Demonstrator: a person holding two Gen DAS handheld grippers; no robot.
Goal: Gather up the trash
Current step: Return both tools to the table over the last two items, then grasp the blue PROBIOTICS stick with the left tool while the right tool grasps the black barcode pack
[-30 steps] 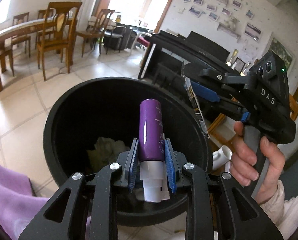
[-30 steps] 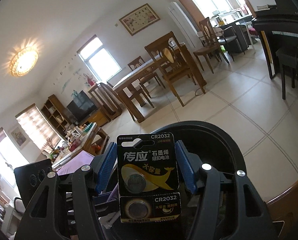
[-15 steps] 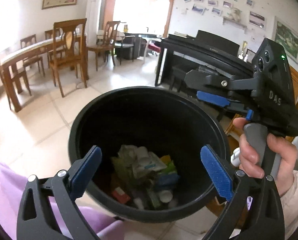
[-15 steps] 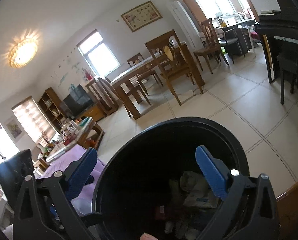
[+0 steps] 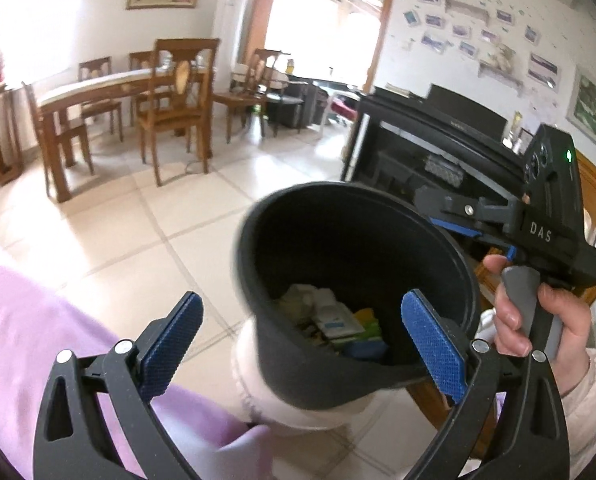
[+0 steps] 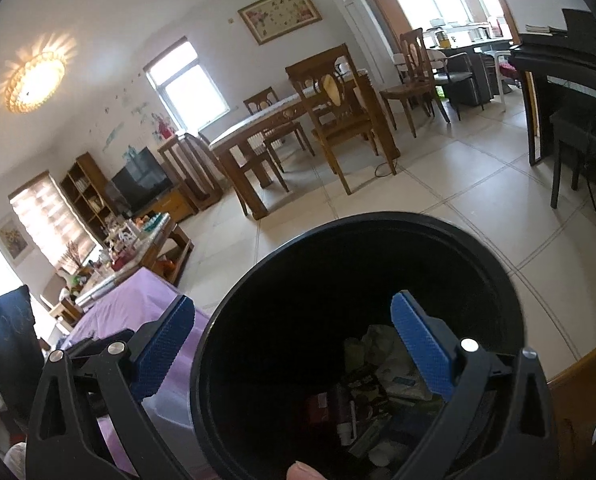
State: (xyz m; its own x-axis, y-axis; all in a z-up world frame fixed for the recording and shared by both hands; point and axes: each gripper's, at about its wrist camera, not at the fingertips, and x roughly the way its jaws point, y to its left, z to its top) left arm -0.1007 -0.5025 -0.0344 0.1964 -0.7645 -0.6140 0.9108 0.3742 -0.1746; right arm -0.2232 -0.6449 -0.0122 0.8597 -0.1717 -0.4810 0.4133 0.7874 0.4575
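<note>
**Both grippers empty above the bin**

Item: trash (image 5: 330,322), a mixed heap of crumpled white paper, small packets and a yellow-green wrapper, lying at the bottom of the black bin (image 5: 438,236). From my right wrist camera the same heap (image 6: 382,376) shows deep inside the bin (image 6: 498,264), its parts too dark to sort further.

Bin: round, black, standing on the tiled floor (image 5: 138,232) close against my pale padded clothing (image 5: 254,364).

My left gripper (image 5: 302,346): fully spread, nothing between its blue pads; the left pad sits outside the bin's rim, the right pad over the opening. Its jaws have just been opening.

My right gripper (image 6: 294,344): likewise spread wide and empty, one pad outside the rim, the other above the trash. Its jaws have just been opening too. In the left camera my right hand (image 5: 538,312) grips its grey handle beside the bin.

Surroundings: purple cloth (image 5: 22,320) at my left; a wooden dining table (image 5: 110,88) with chairs farther off; a black piano (image 5: 438,140) behind the bin.
</note>
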